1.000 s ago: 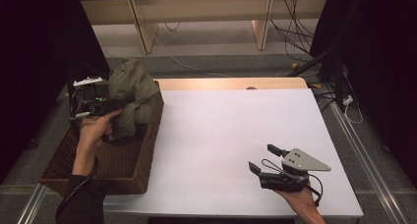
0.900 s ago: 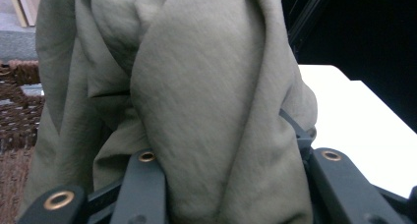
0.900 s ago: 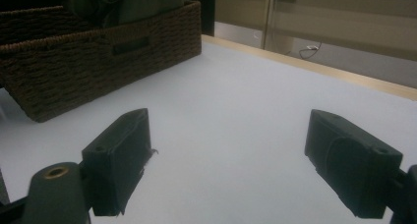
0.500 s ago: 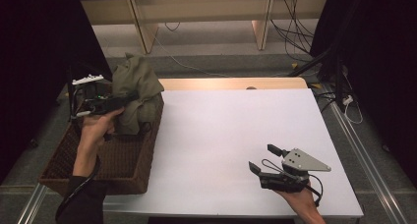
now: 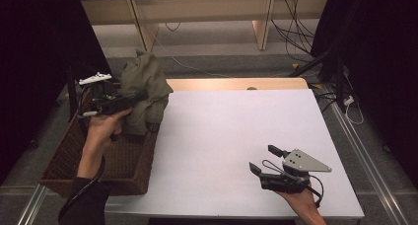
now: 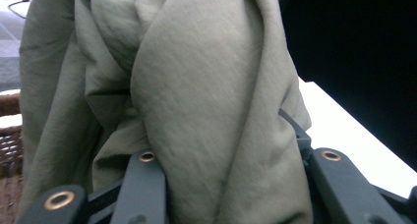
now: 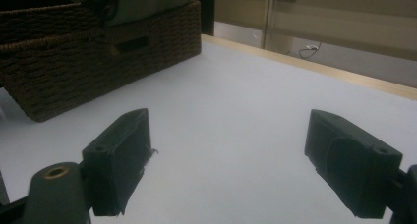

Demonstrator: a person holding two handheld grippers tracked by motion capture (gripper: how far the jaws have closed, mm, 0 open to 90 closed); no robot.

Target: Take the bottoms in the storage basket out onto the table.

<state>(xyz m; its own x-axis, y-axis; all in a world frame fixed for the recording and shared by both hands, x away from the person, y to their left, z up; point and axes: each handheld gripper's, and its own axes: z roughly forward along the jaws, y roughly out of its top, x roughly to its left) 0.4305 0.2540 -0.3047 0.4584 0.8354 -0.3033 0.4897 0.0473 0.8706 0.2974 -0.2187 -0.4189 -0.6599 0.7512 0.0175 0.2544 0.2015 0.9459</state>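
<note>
Two grippers are in our hands. Our left gripper is clamped on a bunched olive-green cloth, holding it up over the far end of the wicker basket that sits at the table's left edge; the cloth's lower folds hang down to the basket's rim. Our right gripper rests near the table's near right corner, jaws spread wide with nothing between them.
</note>
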